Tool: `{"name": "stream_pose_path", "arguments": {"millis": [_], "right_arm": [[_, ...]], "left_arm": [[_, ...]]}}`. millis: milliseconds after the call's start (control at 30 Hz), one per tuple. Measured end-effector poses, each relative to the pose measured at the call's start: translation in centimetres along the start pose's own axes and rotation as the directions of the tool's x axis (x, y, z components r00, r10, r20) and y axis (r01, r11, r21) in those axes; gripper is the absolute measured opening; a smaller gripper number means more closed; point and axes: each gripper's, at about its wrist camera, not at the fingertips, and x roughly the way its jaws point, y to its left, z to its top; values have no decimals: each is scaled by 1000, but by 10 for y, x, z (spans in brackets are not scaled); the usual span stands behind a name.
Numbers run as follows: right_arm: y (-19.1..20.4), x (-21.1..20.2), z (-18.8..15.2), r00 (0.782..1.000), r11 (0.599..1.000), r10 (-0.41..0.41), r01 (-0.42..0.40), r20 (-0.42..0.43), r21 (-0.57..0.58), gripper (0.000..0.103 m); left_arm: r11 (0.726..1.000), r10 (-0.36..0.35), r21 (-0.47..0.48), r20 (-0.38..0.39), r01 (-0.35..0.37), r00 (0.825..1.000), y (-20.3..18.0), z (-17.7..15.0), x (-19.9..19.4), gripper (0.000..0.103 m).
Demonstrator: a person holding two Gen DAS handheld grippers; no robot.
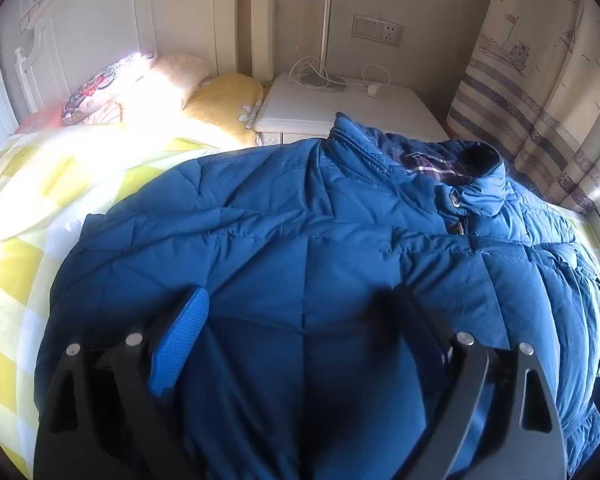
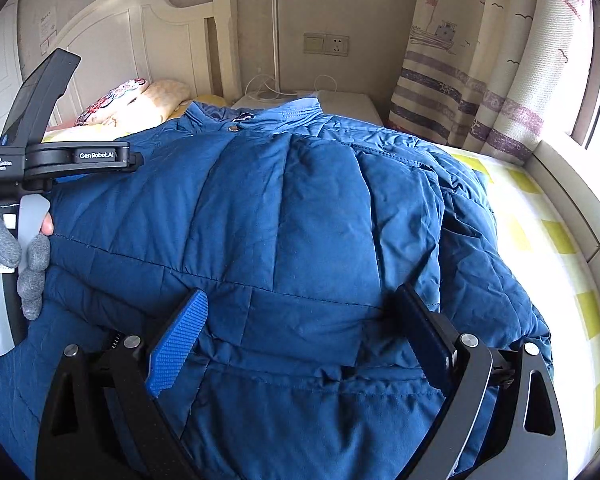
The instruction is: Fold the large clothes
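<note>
We hold both grippers — left gripper [image 1: 296, 316] and right gripper [image 2: 300, 312] — spread wide, gripping nothing, over the blue jacket [image 2: 300, 208]; we judge the next grasp best taken at a hem edge, pinching one layer only.

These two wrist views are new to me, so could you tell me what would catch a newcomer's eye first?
A big blue quilted jacket fills the middle of both views, spread over a yellow-checked bed with its collar toward the white nightstand. Both grippers, left and right, hover open above it. Striped curtains with boats hang at the right by the bright window.
</note>
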Motion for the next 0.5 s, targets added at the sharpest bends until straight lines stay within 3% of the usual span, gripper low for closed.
{"name": "stream_pose_path", "arguments": {"millis": [67, 133, 233, 333, 433, 500], "right_arm": [[0, 0, 0, 1000, 1000, -1, 1, -1, 0, 90], [-2, 0, 0, 1000, 1000, 4, -4, -1, 5, 90], [-3, 0, 0, 1000, 1000, 8, -8, 1, 8, 90], [-3, 0, 0, 1000, 1000, 10, -10, 3, 10, 90], [-6, 0, 0, 1000, 1000, 19, -19, 5, 16, 90], [-5, 0, 0, 1000, 1000, 20, -20, 5, 18, 90]], "left_arm": [[1000, 1, 7, 11, -1, 1000, -10, 0, -10, 89], [996, -90, 11, 55, 89, 994, -24, -3, -28, 89], [985, -146, 102, 94, 136, 985, -59, -9, -42, 91], [971, -136, 199, 5, 132, 991, -92, -22, -19, 93], [971, -161, 182, 14, 156, 987, -83, -27, -20, 94], [978, -184, 119, 86, 173, 979, -58, -28, -46, 90]]}}
